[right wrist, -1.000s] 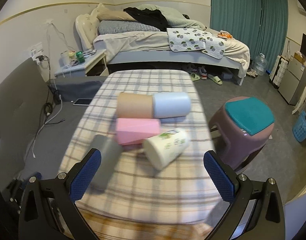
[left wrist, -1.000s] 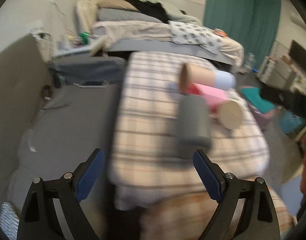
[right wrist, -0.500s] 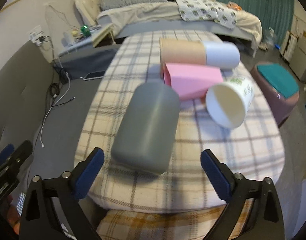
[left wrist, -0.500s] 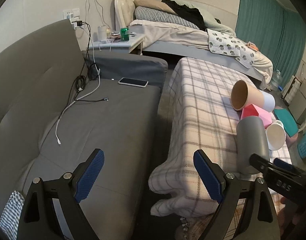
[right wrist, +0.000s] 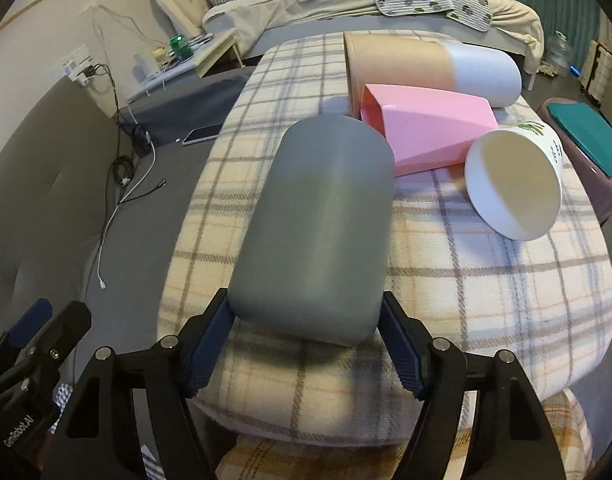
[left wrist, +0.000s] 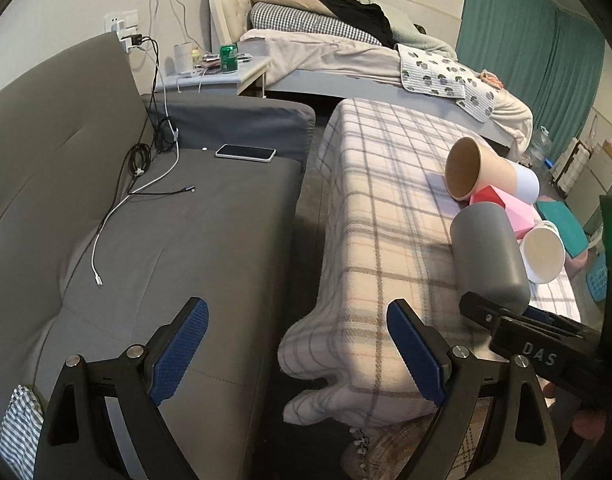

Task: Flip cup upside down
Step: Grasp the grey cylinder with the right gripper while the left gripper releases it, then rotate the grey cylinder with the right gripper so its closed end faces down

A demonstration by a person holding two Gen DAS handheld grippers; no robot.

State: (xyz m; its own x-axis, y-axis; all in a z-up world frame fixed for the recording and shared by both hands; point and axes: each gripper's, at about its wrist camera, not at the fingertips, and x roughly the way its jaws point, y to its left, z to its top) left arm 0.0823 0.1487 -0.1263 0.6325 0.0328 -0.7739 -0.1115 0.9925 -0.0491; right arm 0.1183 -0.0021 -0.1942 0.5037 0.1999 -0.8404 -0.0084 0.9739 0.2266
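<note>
On the far left, a grey fabric sofa (left wrist: 194, 240) carries a white charging cable (left wrist: 122, 216) and a dark-screened phone (left wrist: 245, 153). The left gripper (left wrist: 298, 354) hangs above the gap between sofa and table, blue-padded jaws spread wide, holding nothing. Next comes the plaid cream blanket (right wrist: 485, 280) covering the table, with the matte grey cylindrical cup (right wrist: 317, 228) lying on its side near the front edge. The right gripper (right wrist: 306, 344) brackets the cup's near end — both pads (right wrist: 210, 340) sit against its sides. Further right lie a tan-and-white tumbler (right wrist: 425, 66), a pink angular cup (right wrist: 429, 132) and a white paper cup (right wrist: 513, 184), all tipped over.
</note>
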